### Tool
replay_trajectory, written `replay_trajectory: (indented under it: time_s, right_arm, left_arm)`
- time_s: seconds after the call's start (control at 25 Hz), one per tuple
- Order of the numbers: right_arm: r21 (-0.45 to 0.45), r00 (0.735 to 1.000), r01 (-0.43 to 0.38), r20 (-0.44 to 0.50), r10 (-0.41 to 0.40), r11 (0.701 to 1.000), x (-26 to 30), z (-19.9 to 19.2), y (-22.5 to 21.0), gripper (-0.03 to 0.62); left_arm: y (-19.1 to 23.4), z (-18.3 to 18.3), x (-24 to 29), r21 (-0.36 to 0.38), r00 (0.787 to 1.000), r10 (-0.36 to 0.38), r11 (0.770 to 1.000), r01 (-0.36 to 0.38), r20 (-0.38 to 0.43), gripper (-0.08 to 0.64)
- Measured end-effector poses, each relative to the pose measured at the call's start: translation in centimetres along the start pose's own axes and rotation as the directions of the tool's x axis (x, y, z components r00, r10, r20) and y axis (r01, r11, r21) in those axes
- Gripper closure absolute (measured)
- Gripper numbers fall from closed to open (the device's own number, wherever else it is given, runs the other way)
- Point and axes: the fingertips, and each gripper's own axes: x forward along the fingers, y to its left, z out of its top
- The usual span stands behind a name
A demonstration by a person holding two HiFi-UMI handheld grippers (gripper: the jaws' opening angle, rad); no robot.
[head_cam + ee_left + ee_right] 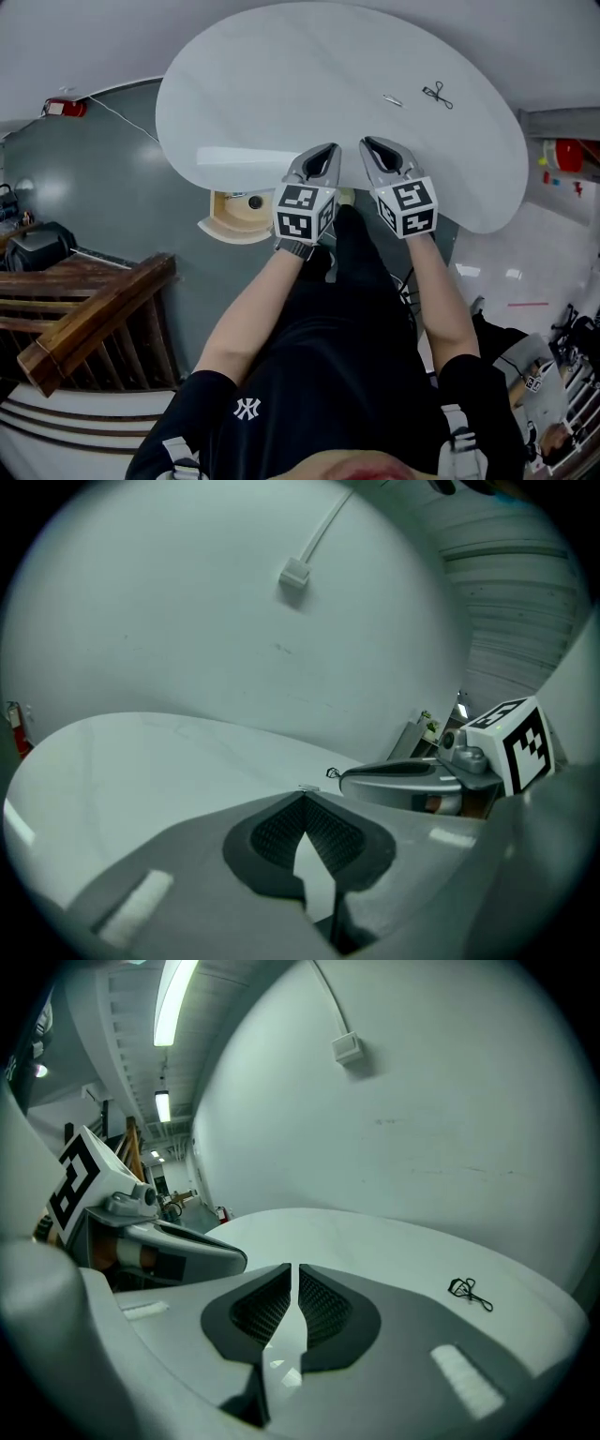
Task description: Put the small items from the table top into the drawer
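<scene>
Black looped tool (438, 95) and small silver piece (392, 99) lie far-right on the table (281, 84), ahead-right of the right gripper (375, 146) (jaws a crack apart, empty), nearer than the closed, empty left gripper (328, 150); the open drawer (220, 228) sits left.

White oval table (281, 94) bearing two small things: black scissor-like tool (438, 95) lying near far edge, silver piece (392, 99) lying near it.

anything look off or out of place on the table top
Nothing stands out. A black wire tool and a small silver piece lie flat on the white table; the drawer below stands open.
</scene>
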Motion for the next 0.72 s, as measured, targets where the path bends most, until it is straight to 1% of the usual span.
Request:
replay_trajectory:
  time_s: [0.2, 0.36, 0.56, 0.72]
  right_arm:
    - [0.008, 0.998, 0.044, -0.037, -0.044, 0.999, 0.7, -1.3, -5.3, 0.529]
    - [-0.022, 0.995, 0.064, -0.072, -0.066, 0.998, 1.4, -2.1, -8.9, 0.517]
    - [-0.058, 0.99, 0.071, -0.115, -0.077, 0.996, 2.9, -2.9, -12.0, 0.505]
    - [-0.075, 0.985, 0.061, -0.159, -0.072, 0.995, 4.2, -4.0, -13.3, 0.495]
  left_arm:
    - [-1.0, 0.2, 3.3, 0.019, 0.999, -0.014, 1.0, 0.014, -0.04, 0.56]
    - [-1.6, 0.3, 5.9, 0.026, 0.997, -0.021, 0.999, 0.023, -0.073, 0.56]
    - [-1.4, 0.5, 8.3, 0.03, 0.995, -0.019, 0.999, 0.022, -0.1, 0.56]
    - [-1.6, 0.2, 10.3, 0.032, 0.993, -0.033, 0.999, 0.037, -0.114, 0.56]
